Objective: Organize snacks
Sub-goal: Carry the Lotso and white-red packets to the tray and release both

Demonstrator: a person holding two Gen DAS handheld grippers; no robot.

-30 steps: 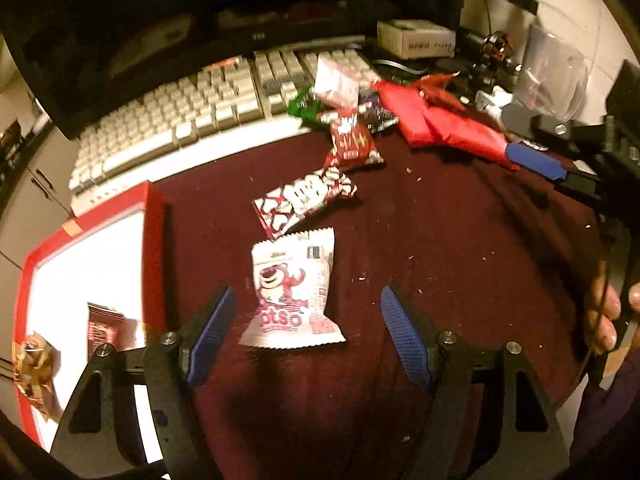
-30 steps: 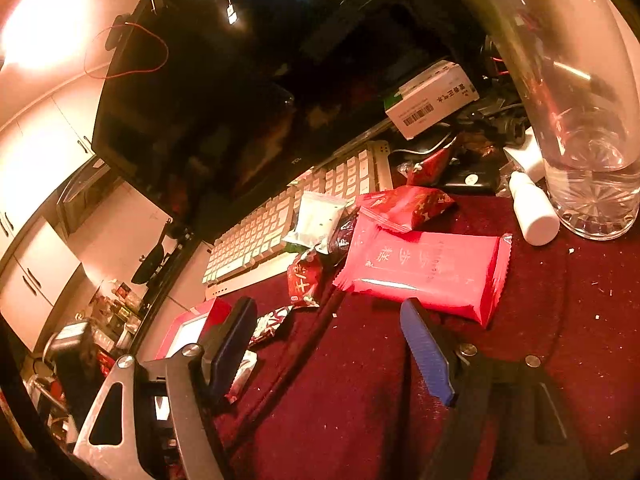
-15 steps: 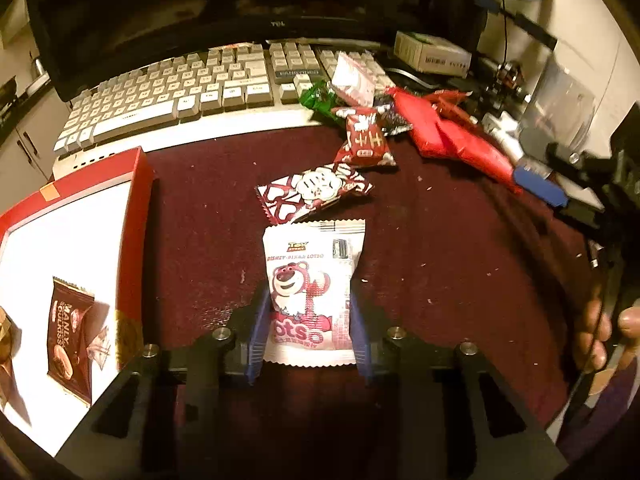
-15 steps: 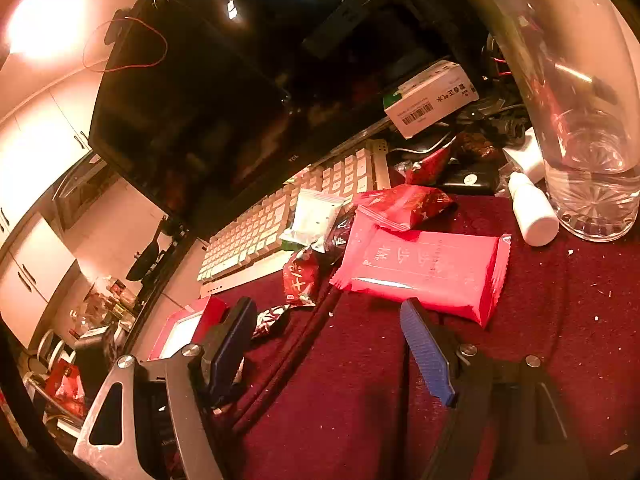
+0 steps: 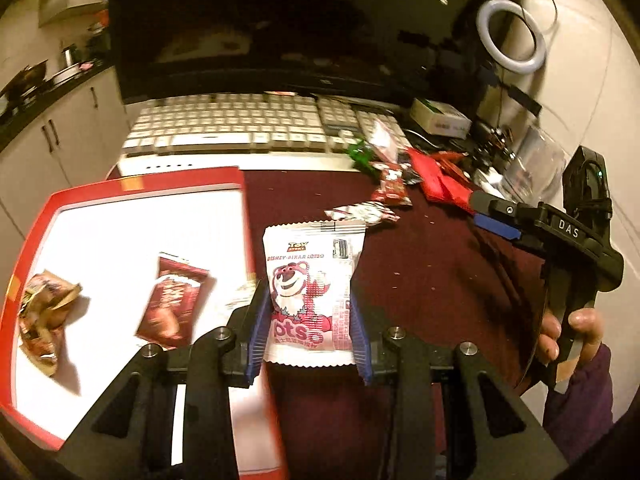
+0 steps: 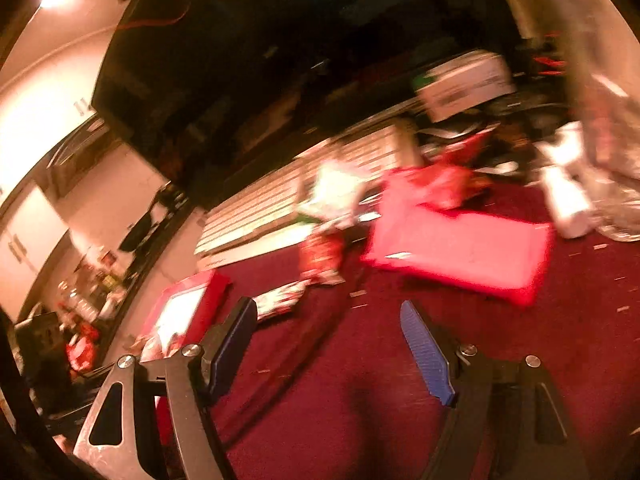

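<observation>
My left gripper [image 5: 308,332] is shut on a white and pink bear snack packet [image 5: 312,280] and holds it lifted beside the right rim of the red tray [image 5: 132,180]. The tray's white floor holds a dark red snack packet [image 5: 172,304] and a crumpled brown wrapper [image 5: 44,316]. My right gripper [image 6: 328,344] is open and empty above the maroon cloth; it also shows in the left wrist view [image 5: 496,220]. A flat red packet [image 6: 460,252] and small red-and-white snacks [image 6: 320,252] lie ahead of it, blurred.
A white keyboard [image 5: 248,128] and a dark monitor [image 5: 260,24] stand behind the cloth. A pile of loose snacks [image 5: 392,176] lies near the keyboard's right end. A clear glass [image 5: 536,164], a small white box [image 5: 440,120] and a white bottle [image 6: 564,196] stand at the right.
My left gripper closed on the bear packet, lifted it and moved left toward the tray. The right wrist view has turned blurred from motion, its gripper still open.
</observation>
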